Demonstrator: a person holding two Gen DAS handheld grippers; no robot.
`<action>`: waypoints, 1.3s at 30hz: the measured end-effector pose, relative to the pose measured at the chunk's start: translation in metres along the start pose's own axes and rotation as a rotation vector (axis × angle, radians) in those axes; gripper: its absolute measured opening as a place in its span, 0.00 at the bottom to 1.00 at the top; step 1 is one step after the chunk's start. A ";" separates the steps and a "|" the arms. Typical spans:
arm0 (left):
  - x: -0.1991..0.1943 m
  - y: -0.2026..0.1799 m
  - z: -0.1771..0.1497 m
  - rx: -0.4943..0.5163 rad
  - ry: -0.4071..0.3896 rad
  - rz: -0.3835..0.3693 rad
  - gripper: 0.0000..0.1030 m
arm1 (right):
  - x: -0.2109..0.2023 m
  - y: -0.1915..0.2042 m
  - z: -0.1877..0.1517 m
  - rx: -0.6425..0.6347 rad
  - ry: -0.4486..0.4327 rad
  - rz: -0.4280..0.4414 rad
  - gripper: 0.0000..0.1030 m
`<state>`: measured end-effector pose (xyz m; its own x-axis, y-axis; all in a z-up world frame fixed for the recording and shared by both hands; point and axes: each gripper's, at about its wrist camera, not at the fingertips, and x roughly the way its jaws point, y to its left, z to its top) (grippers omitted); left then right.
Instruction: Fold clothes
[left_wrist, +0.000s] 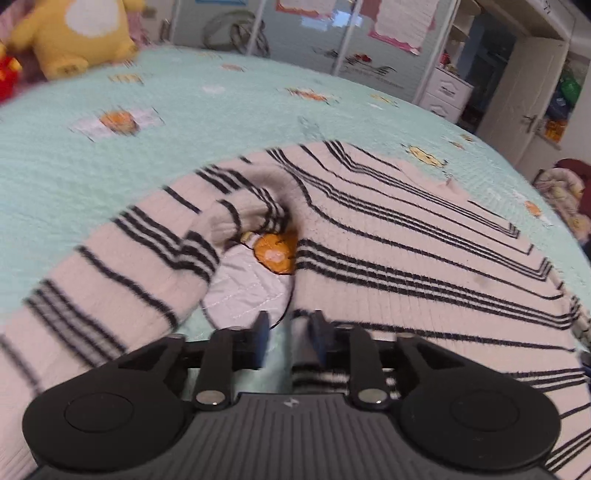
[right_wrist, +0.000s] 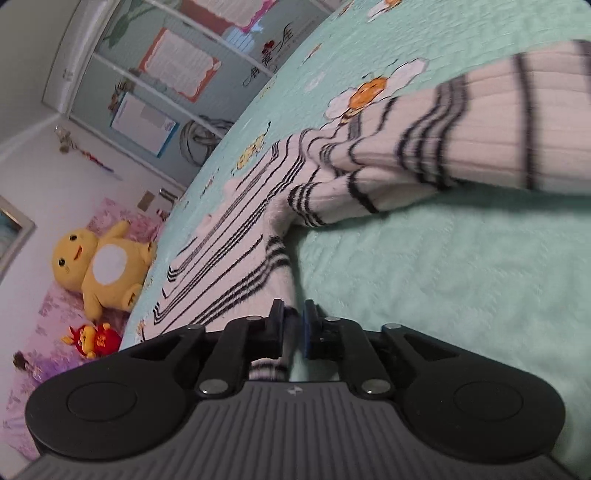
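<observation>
A white sweater with black stripes (left_wrist: 406, 258) lies spread on a mint-green bedspread (left_wrist: 110, 166). Its sleeve (left_wrist: 129, 266) bends off to the left in the left wrist view. My left gripper (left_wrist: 288, 332) sits low at the sweater's near edge, its jaws partly apart, with striped fabric against the right finger (left_wrist: 317, 332). In the right wrist view the sweater (right_wrist: 229, 251) runs away to the upper left and a sleeve (right_wrist: 461, 147) lies across the upper right. My right gripper (right_wrist: 293, 325) is shut on the sweater's edge.
A yellow plush toy (right_wrist: 99, 266) and a small red plush (right_wrist: 96, 339) sit on pink bedding at the head of the bed. A wardrobe with glass doors (left_wrist: 314, 37) and a white drawer unit (left_wrist: 447, 96) stand beyond the bed.
</observation>
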<state>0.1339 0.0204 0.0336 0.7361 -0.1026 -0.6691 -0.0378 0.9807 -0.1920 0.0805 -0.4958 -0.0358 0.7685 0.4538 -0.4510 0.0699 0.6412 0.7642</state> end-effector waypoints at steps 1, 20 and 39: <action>-0.010 -0.005 -0.003 0.015 -0.017 0.015 0.36 | -0.011 -0.001 -0.004 -0.002 -0.008 -0.009 0.14; -0.037 -0.226 -0.121 0.191 0.109 -0.290 0.60 | -0.160 -0.071 -0.028 -0.362 -0.314 -0.488 0.60; -0.040 -0.285 -0.157 0.345 -0.028 0.050 0.82 | -0.169 -0.083 -0.024 -0.266 -0.345 -0.429 0.59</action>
<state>0.0090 -0.2816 0.0027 0.7577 -0.0532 -0.6504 0.1532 0.9833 0.0979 -0.0709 -0.6111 -0.0343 0.8717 -0.0768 -0.4840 0.2916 0.8751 0.3863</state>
